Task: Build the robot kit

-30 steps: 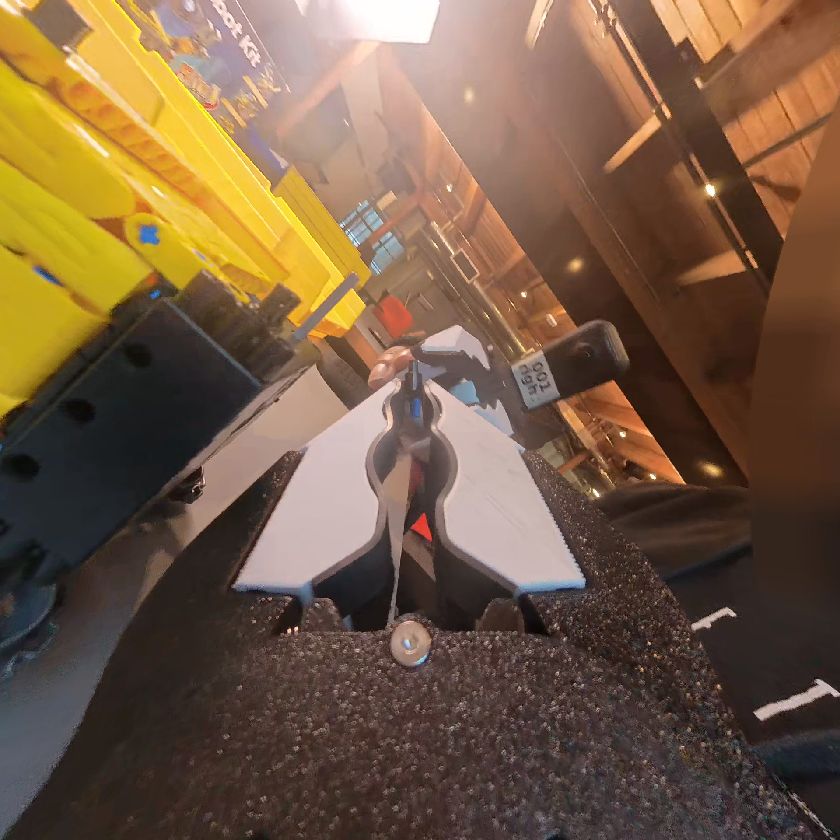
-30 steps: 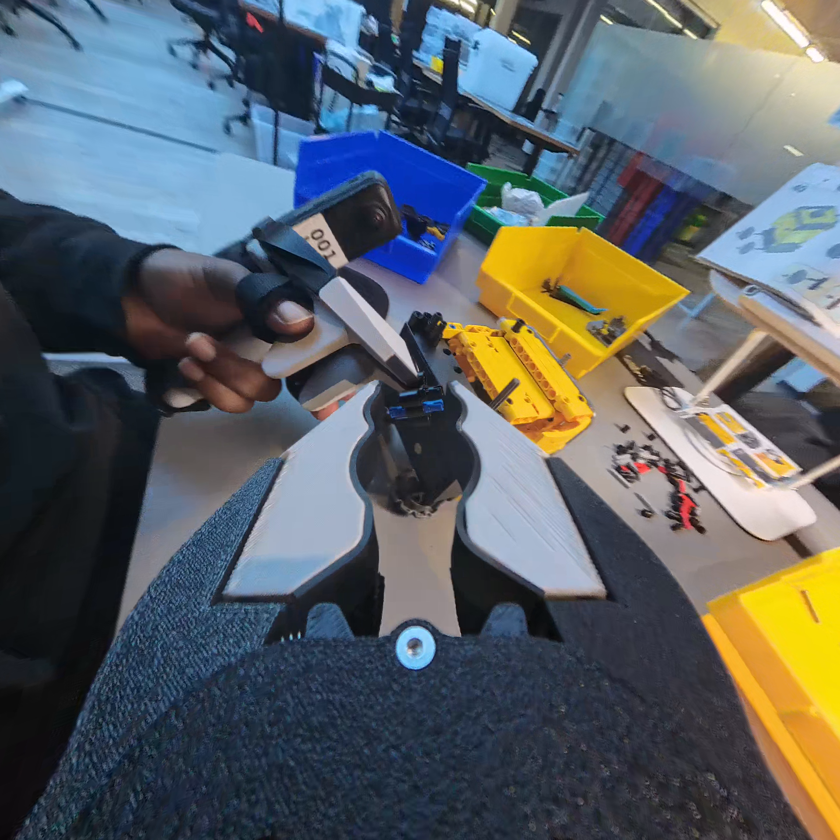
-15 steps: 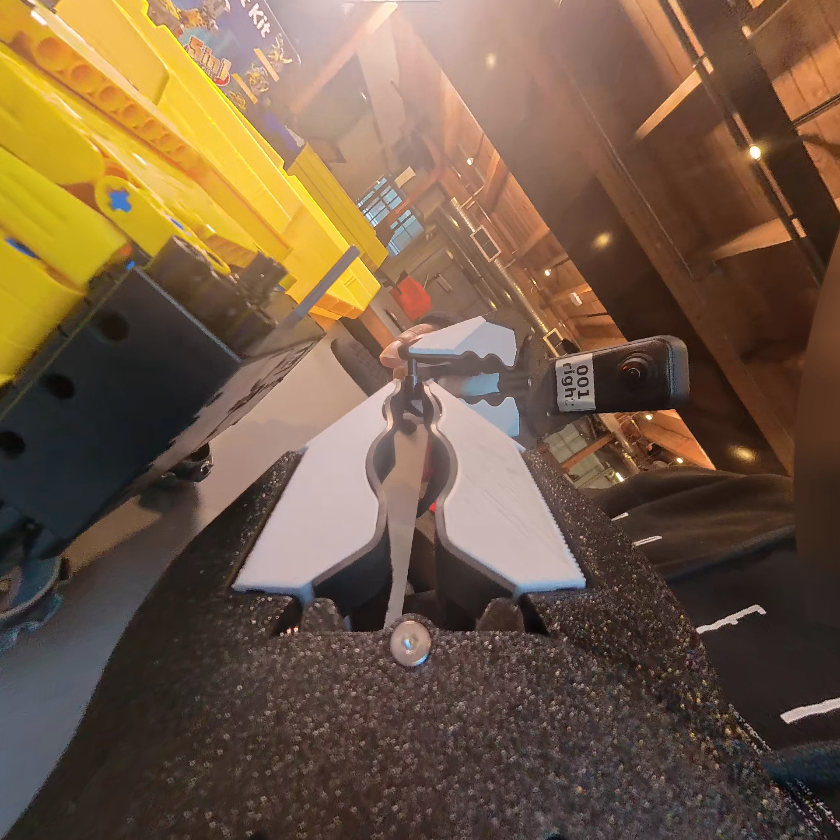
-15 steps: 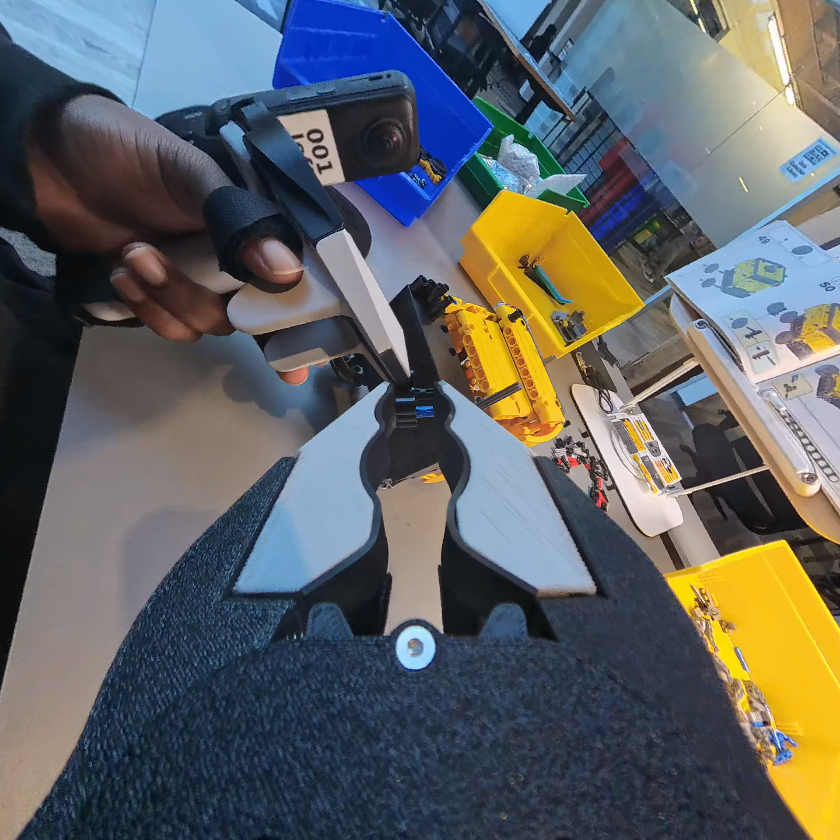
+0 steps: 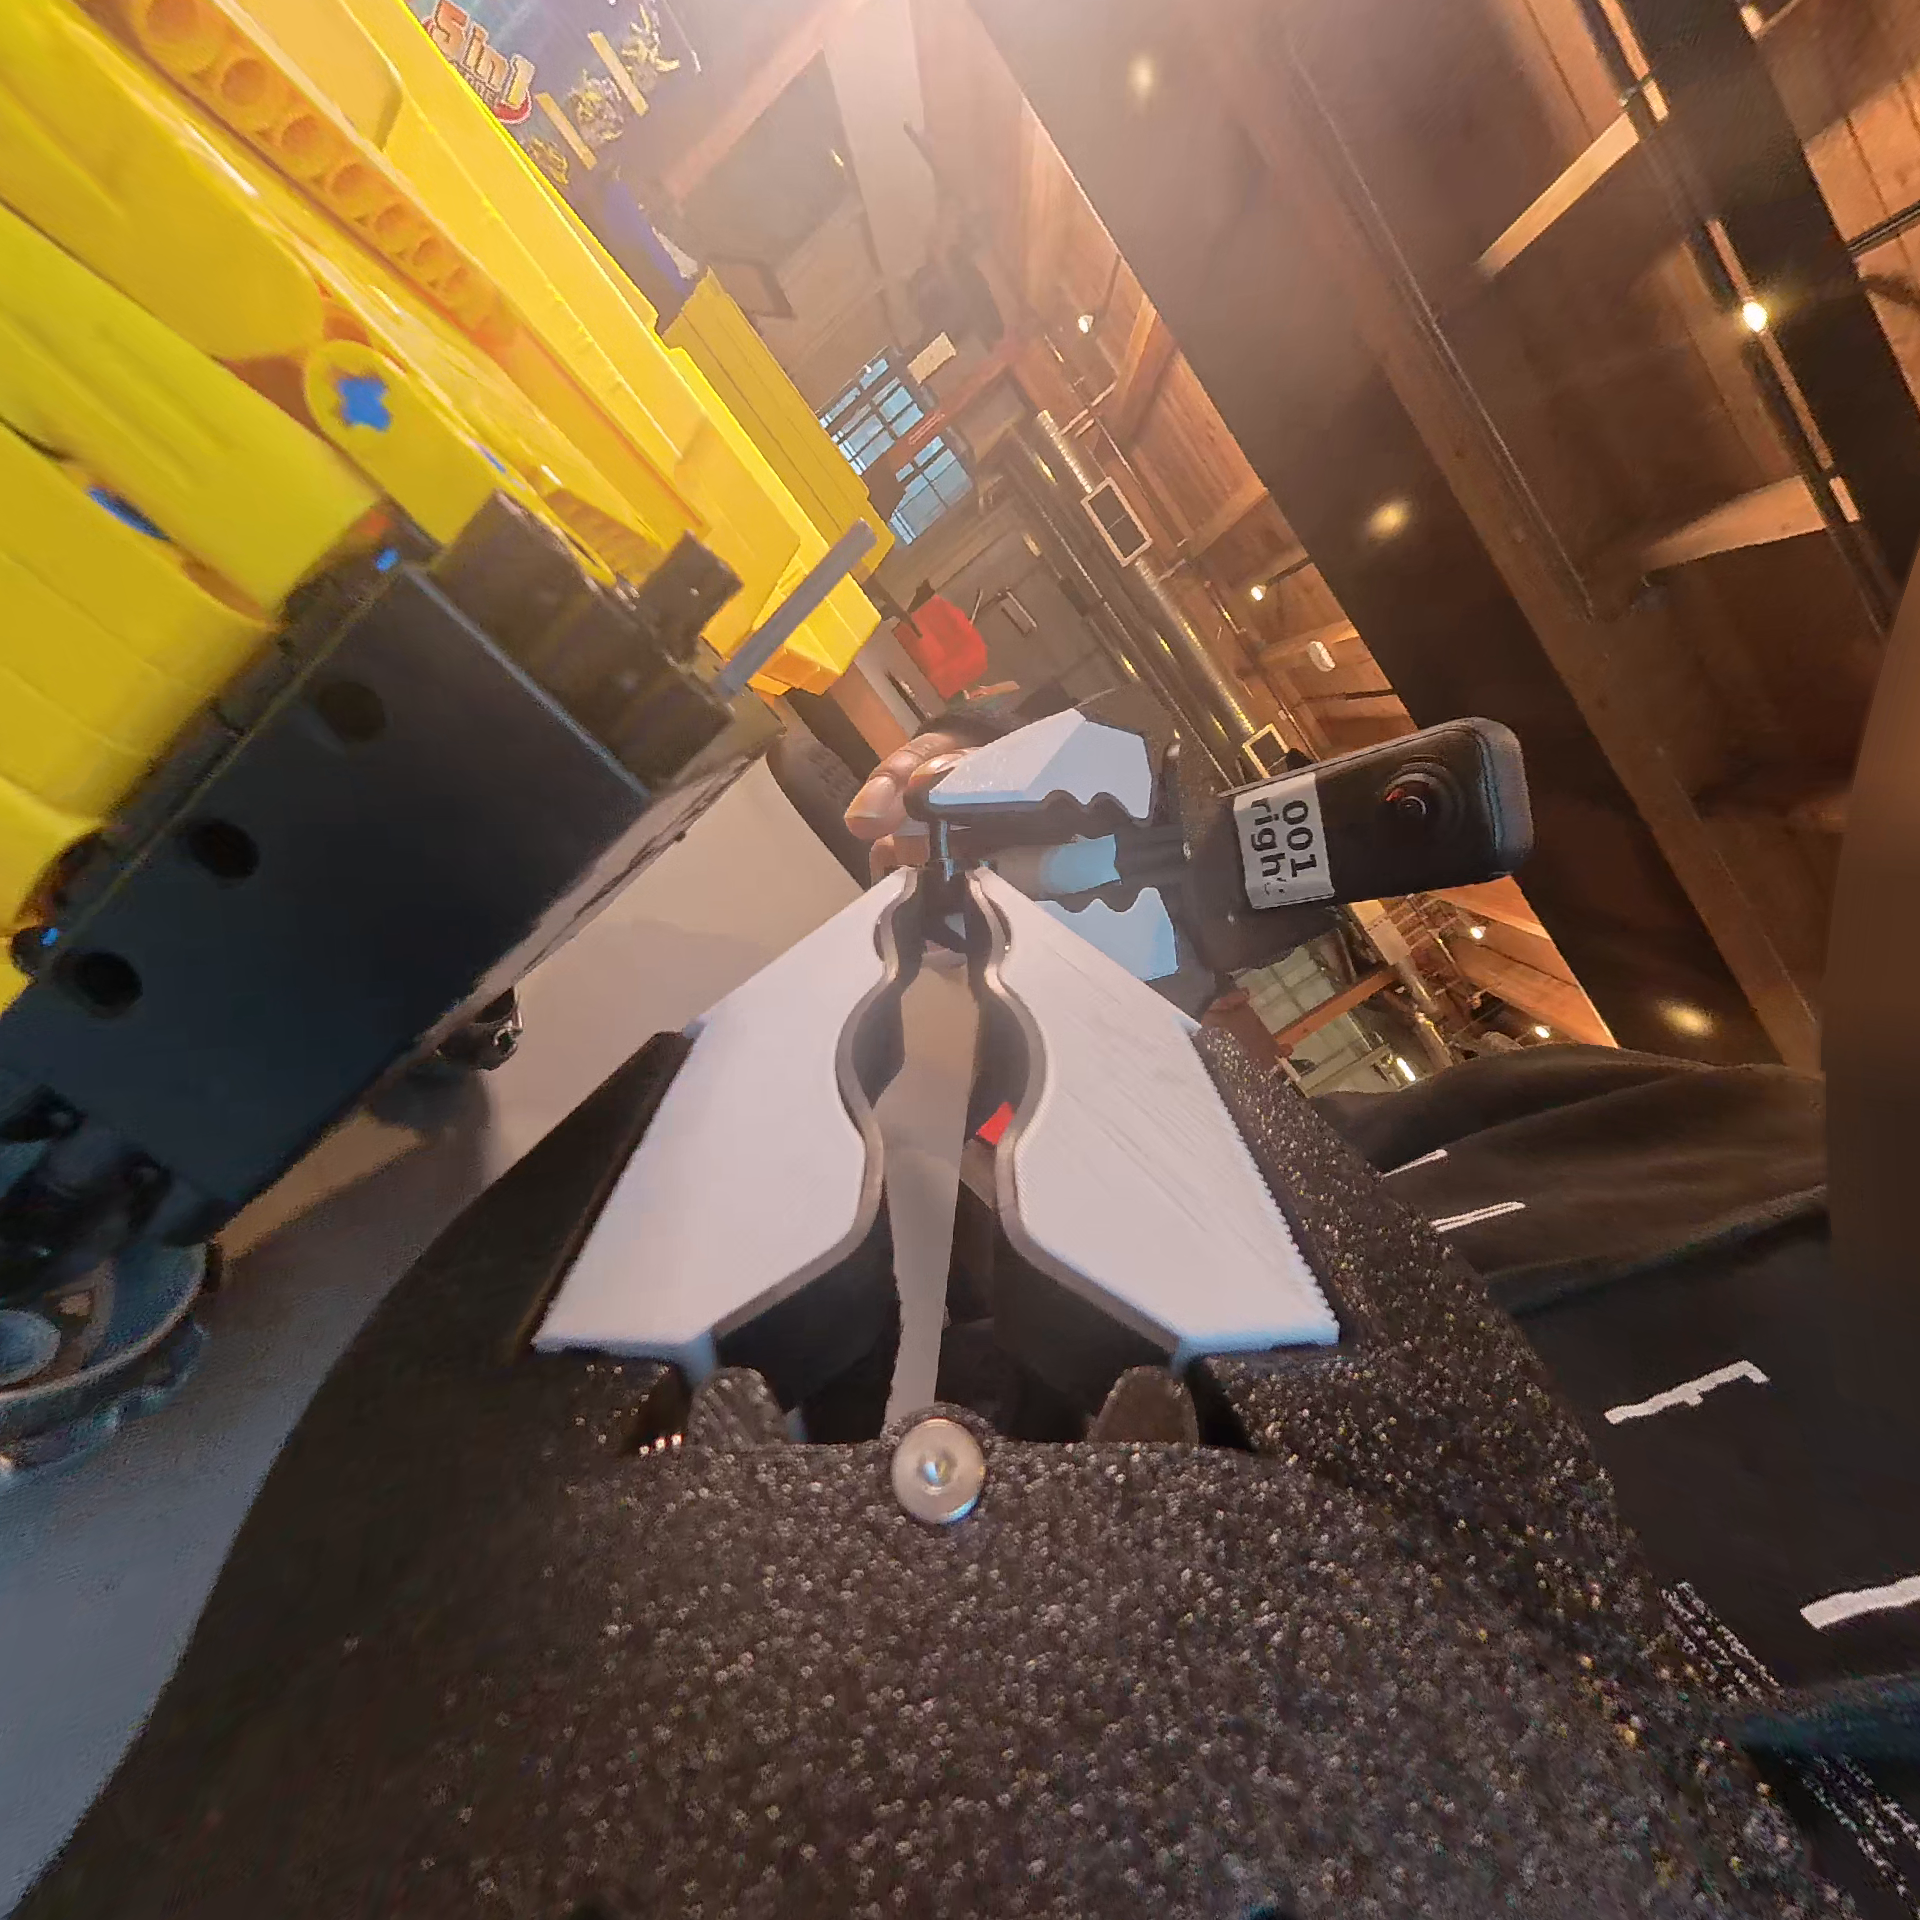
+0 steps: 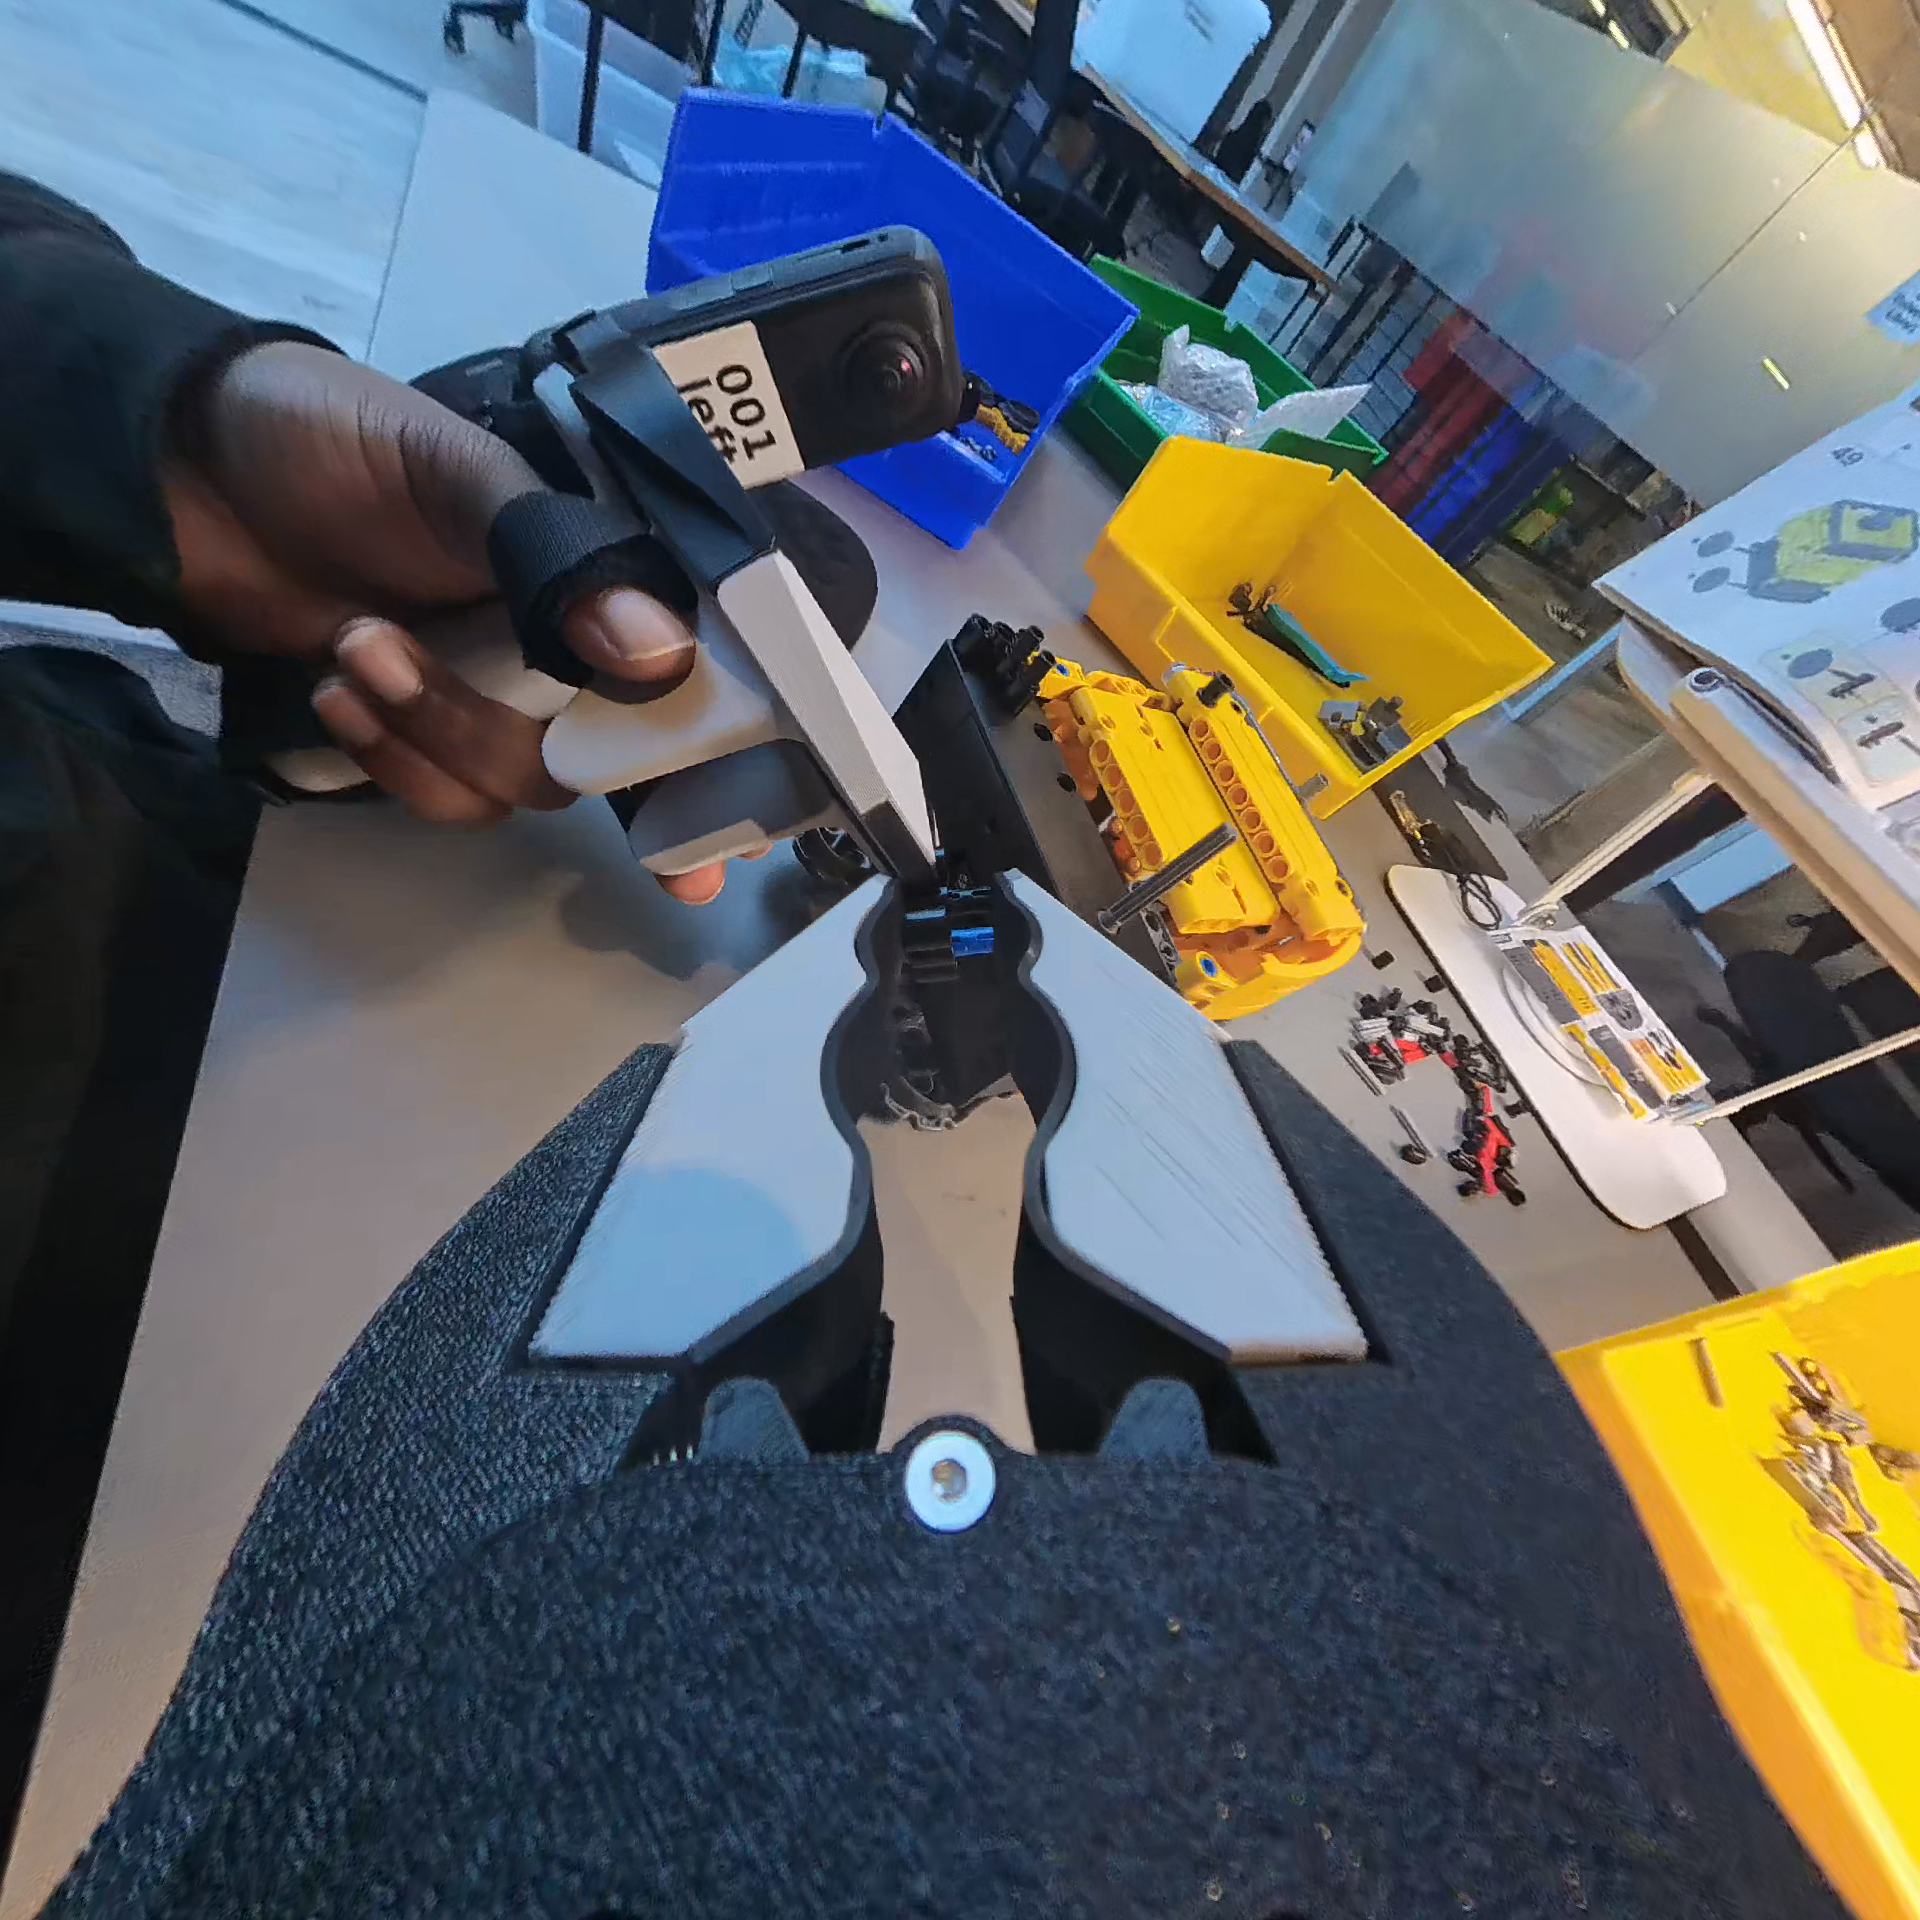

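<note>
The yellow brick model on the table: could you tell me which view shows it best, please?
The right wrist view: the yellow brick model lies whole on the table, just beyond the right tool. The left wrist view crops it to a blurred close-up at the frame's left edge.

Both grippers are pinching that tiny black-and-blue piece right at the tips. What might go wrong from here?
1. The black-and-blue piece sits only at the tips of the right gripper; the left gripper meets it from above, so a sideways pull may pop it loose.
2. If dropped, it might get lost among the loose parts.
3. The yellow-and-black model lies close behind; either gripper may bump it.
</note>
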